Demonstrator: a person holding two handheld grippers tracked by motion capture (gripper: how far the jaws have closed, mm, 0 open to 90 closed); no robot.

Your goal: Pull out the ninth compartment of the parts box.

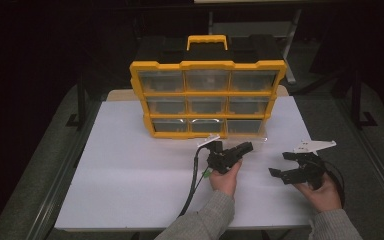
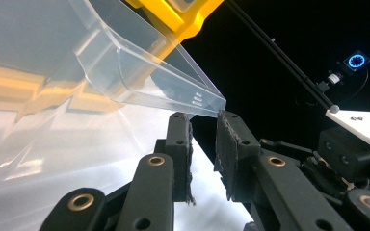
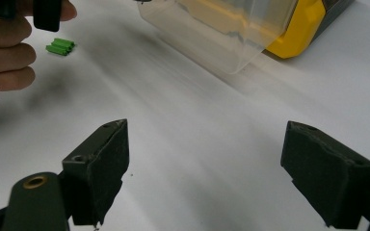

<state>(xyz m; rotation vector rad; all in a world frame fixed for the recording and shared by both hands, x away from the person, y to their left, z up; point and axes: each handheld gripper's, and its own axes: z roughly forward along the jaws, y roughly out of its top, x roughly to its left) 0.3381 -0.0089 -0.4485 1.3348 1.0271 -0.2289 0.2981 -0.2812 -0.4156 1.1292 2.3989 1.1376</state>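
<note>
Fingers (image 2: 229, 144) of the left gripper (image 1: 230, 154) stand nearly closed w/ a thin gap between the pads and nothing clamped; the tips sit just below the front corner of a clear plastic drawer (image 2: 139, 57). That drawer is pulled part-way out of the bottom row, right side, of a yellow organizer (image 1: 207, 97), its clear front edge jutting over the white table (image 1: 140, 180). Whether the pads actually touch the drawer's lip can't be told from the left gripper view; they look just beside it.

Right gripper (image 1: 286, 165), held in the person's right hand (image 1: 325, 192), has its fingers (image 3: 101, 163) spread wide apart over bare table, holding nothing. It sits near the table's right edge, apart from the drawer, w/ a white three-cornered plate on top.

In the right gripper view the clear drawer (image 3: 226, 33) shows at top, the yellow frame behind it, and a small green bundle of stick-like pieces (image 3: 60, 47) lies on the table next to the person's left hand (image 1: 225, 180).

Organizer stands upright at the table's far-centre, nine clear drawers in three rows, yellow handle up top. A black cable trails from the left gripper toward the near edge. Grey sleeves enter from the bottom; surroundings are dark.
</note>
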